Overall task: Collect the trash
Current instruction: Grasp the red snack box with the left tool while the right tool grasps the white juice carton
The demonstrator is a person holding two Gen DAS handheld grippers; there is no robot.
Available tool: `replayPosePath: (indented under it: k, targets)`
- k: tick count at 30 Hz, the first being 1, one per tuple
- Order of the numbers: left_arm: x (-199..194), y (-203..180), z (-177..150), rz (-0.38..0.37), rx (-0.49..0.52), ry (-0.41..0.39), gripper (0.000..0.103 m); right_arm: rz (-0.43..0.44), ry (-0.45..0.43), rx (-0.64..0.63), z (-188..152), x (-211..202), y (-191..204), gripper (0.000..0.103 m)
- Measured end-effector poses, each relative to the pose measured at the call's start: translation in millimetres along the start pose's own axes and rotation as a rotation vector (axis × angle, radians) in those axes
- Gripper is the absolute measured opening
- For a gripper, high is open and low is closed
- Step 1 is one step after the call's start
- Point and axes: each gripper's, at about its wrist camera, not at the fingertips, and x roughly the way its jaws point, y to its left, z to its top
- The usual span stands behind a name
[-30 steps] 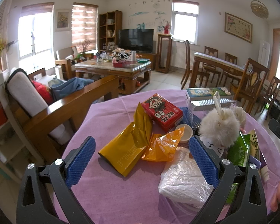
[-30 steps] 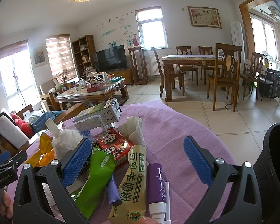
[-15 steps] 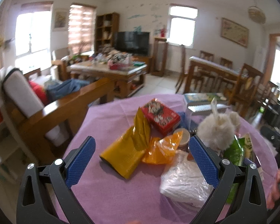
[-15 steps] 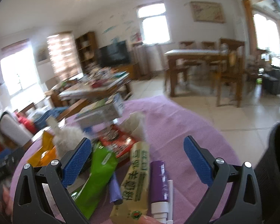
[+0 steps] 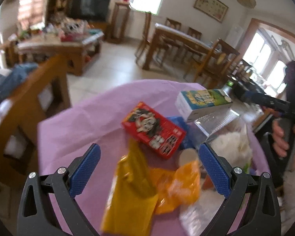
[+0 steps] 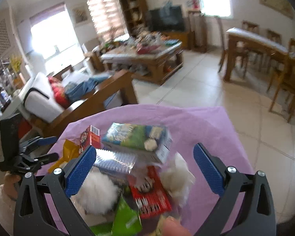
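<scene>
A round table under a purple cloth holds a heap of trash. My left gripper is open above a yellow bag and an orange wrapper, with a red box just beyond. My right gripper is open over a green-and-white carton, a silvery tray, a red packet, a white fluffy item and a green packet. Neither gripper holds anything. The left wrist view shows the carton and, at right, the right gripper in a hand.
A wooden sofa arm stands left of the table. Beyond are a cluttered coffee table and a dining table with chairs on a tiled floor. The left gripper shows at the left in the right wrist view.
Both views have tilted down and moved in over the pile; the right one has swung left. Both grippers stay open, and nothing on the table has been picked up.
</scene>
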Motion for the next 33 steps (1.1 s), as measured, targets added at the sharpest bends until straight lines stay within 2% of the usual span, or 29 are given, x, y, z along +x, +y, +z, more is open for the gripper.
replayPosePath:
  k: [1, 5, 9, 12, 15, 18, 20, 21, 22, 25, 28, 30, 33]
  targets:
    - [10.9, 2.6, 7.4, -0.026, -0.031, 0.031, 0.099, 0.0, 0.033, -0.004, 6.0, 8.2, -5.2, 0.098]
    - [41.2, 6.3, 27.5, -0.042, -0.089, 0.08, 0.099, 0.008, 0.126, -0.042, 20.8, 46.8, -18.8, 0.098]
    - [69.3, 12.4, 38.1, -0.061, -0.154, 0.12, 0.098, 0.065, 0.193, 0.017, 23.7, 72.1, -36.6, 0.098]
    - [84.0, 11.4, 38.5, -0.068, -0.172, 0.145, 0.098, 0.152, 0.238, 0.058, 21.7, 82.9, -42.2, 0.098]
    - [100.2, 14.1, 37.0, -0.063, -0.191, 0.183, 0.098, 0.181, 0.264, 0.067, 16.2, 91.0, -39.3, 0.098]
    - [104.4, 11.3, 38.5, -0.03, -0.178, 0.167, 0.098, 0.214, 0.261, 0.071, 9.8, 93.3, -38.6, 0.087]
    - [107.2, 9.4, 40.3, 0.004, -0.174, 0.144, 0.089, 0.222, 0.243, 0.081, 8.2, 88.5, -38.5, 0.081]
    - [106.1, 5.5, 37.3, 0.02, -0.171, 0.134, 0.078, 0.224, 0.232, 0.083, 7.0, 85.9, -38.3, 0.074]
    - [106.3, 4.7, 36.9, 0.033, -0.171, 0.126, 0.071, 0.233, 0.218, 0.092, 6.5, 82.6, -38.2, 0.069]
    - [102.3, 8.8, 33.1, -0.008, -0.21, 0.105, 0.062, 0.253, 0.176, 0.114, 5.2, 71.5, -36.3, 0.061]
    - [92.2, 8.7, 27.2, 0.002, -0.218, 0.066, 0.054, 0.268, 0.143, 0.122, 3.5, 62.3, -33.2, 0.051]
    - [85.4, 8.7, 22.1, 0.007, -0.243, 0.028, 0.053, 0.269, 0.129, 0.122, 2.4, 55.7, -30.1, 0.045]
    - [81.2, 3.1, 19.1, -0.011, -0.224, 0.022, 0.053, 0.246, 0.123, 0.089, -0.8, 52.0, -20.1, 0.043]
